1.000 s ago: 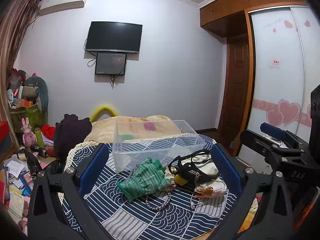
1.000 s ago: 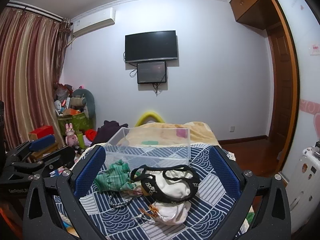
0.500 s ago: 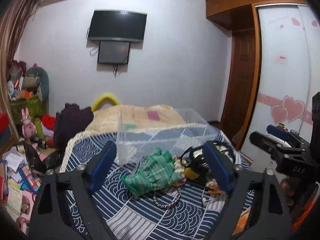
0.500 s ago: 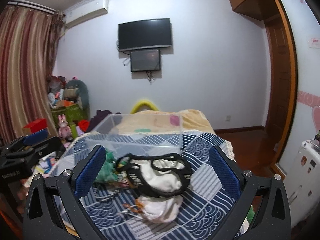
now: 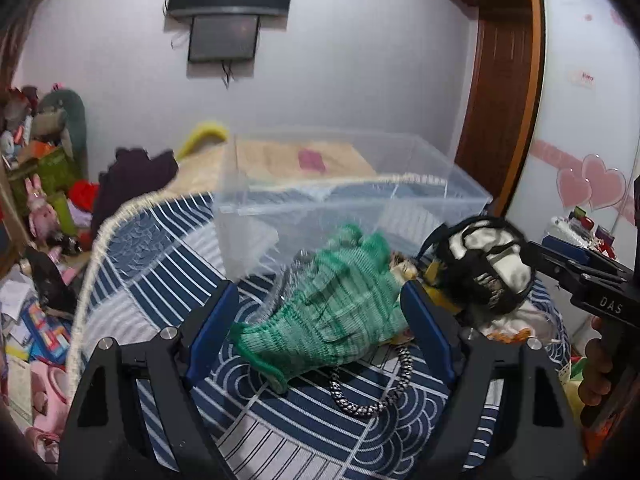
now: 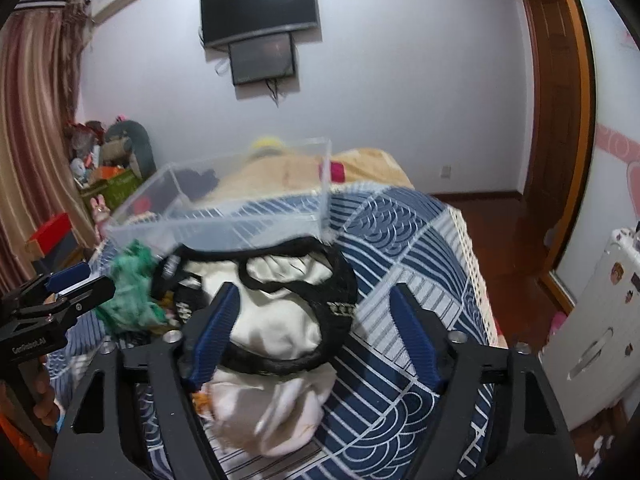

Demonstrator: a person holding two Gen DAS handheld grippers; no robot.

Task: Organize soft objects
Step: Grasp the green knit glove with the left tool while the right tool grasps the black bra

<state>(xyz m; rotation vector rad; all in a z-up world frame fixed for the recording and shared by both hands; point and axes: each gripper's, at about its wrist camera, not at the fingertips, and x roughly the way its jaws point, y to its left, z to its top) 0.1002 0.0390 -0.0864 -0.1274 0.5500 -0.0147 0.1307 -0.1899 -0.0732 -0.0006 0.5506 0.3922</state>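
Observation:
A green knitted glove (image 5: 332, 304) lies on the blue patterned cloth (image 5: 280, 432), between the blue pads of my left gripper (image 5: 320, 328), which is open around it. A white garment with black straps (image 6: 280, 320) lies to its right; it also shows in the left wrist view (image 5: 488, 264). My right gripper (image 6: 316, 332) is open with its left pad over this garment. A clear plastic bin (image 5: 340, 184) stands just behind both items and looks empty; it also shows in the right wrist view (image 6: 224, 220). A braided cord (image 5: 372, 400) lies under the glove.
A white cloth pouch (image 6: 276, 412) lies in front of the garment. Toys and boxes (image 5: 36, 200) crowd the floor at left. A dark garment (image 5: 132, 184) lies behind the cloth. A wardrobe door (image 5: 584, 120) and a white cabinet (image 6: 592, 344) stand at right.
Both grippers have moved forward and down toward the cloth and narrowed somewhat. The left now straddles the green glove; the right now reaches over the white garment.

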